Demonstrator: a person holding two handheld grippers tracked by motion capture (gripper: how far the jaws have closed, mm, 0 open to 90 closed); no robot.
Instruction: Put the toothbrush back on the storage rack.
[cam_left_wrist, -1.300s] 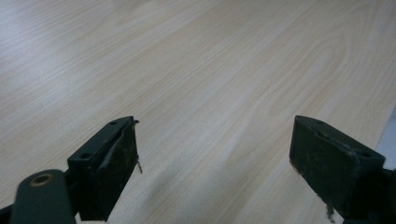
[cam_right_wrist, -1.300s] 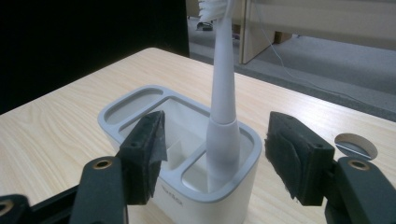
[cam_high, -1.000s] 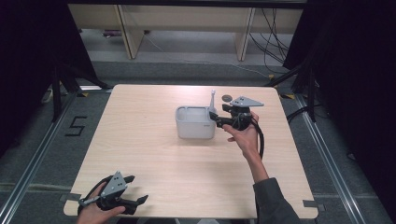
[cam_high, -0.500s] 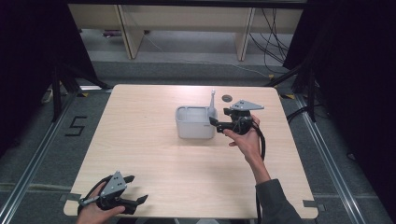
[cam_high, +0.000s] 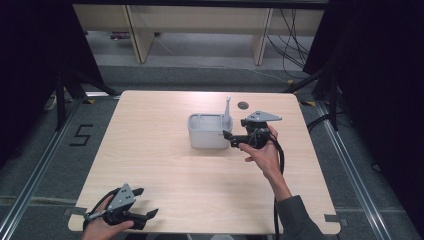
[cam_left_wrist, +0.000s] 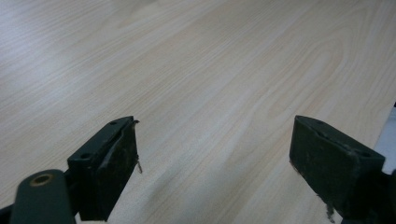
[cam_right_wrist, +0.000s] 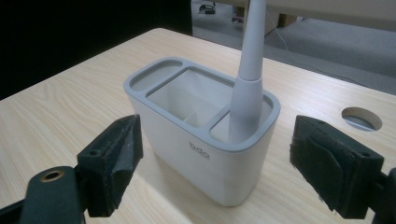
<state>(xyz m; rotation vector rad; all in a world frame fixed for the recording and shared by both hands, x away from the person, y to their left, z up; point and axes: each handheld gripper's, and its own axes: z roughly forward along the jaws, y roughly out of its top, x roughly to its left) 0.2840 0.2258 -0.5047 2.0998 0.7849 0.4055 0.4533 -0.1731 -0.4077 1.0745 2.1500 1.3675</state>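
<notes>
A white holder (cam_high: 209, 131) with a grey rim and three compartments stands near the middle of the wooden table (cam_high: 165, 165). A grey tapered handle (cam_high: 227, 112) stands upright in its right-hand compartment. My right gripper (cam_high: 228, 135) is just right of the holder, open, pointing at it. In the right gripper view the holder (cam_right_wrist: 201, 135) sits a little ahead of the wide-open gripper (cam_right_wrist: 219, 140), with the handle (cam_right_wrist: 247, 84) rising out of frame. My left gripper (cam_high: 146, 202) rests at the table's near left corner, open with nothing between its fingers (cam_left_wrist: 116, 158).
A round cable hole (cam_high: 243, 105) lies behind the right gripper, near the table's far edge. Shelving and cables stand on the floor beyond the table. A floor mark "5" (cam_high: 80, 135) lies to the left.
The right gripper has drawn back slightly from the holder, toward the person. The handle stays in the holder. The left gripper has not moved.
</notes>
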